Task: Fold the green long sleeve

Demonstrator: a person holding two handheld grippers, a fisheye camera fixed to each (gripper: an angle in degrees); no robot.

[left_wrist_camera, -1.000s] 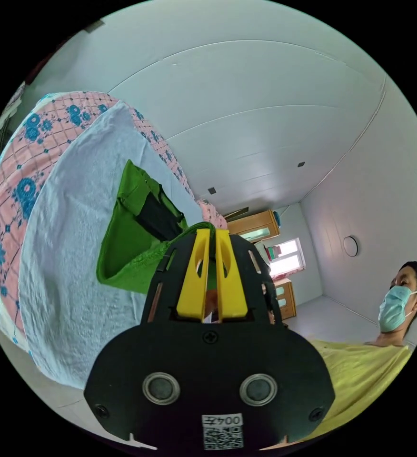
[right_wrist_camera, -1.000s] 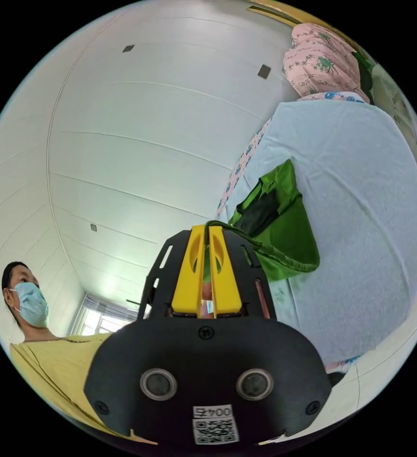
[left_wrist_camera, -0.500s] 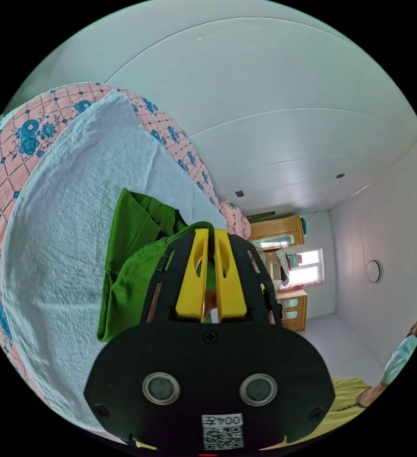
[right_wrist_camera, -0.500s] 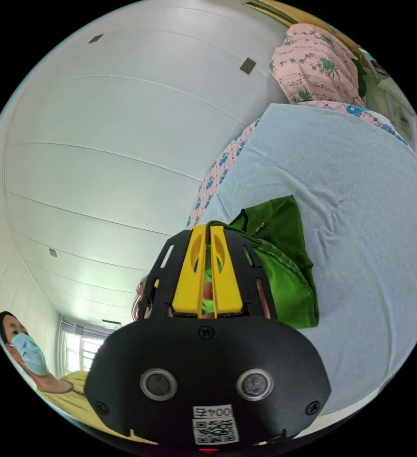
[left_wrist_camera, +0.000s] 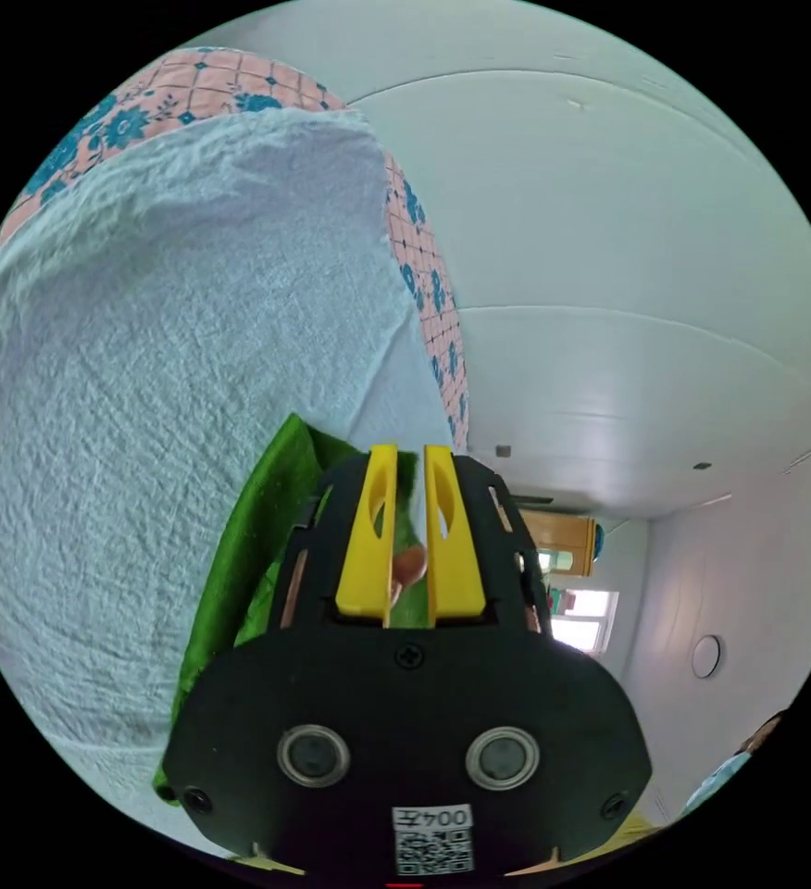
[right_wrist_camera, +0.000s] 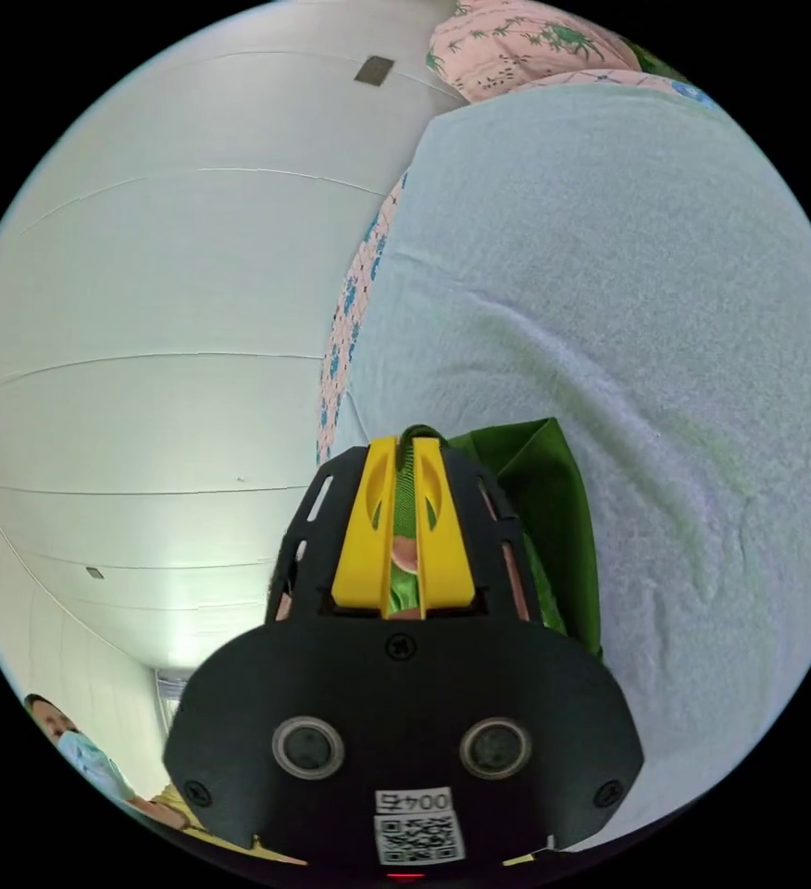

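jaws: left gripper (left_wrist_camera: 410, 463) jaws parting slightly; right gripper (right_wrist_camera: 404, 449) clamping the green long sleeve (right_wrist_camera: 554, 519)
step: laying the fold onto the towel (right_wrist_camera: 628, 306)
next: probably releasing, smoothing

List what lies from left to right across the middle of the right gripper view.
White panelled ceiling → pink floral sheet edge → right gripper → green long sleeve → pale blue towel.

green long sleeve (left_wrist_camera: 239, 574) mostly behind hand-held gripper (left_wrist_camera: 410, 463) (both views)

Left hand-held gripper (left_wrist_camera: 410, 454) parted slightly; right hand-held gripper (right_wrist_camera: 405, 443) nearly closed.
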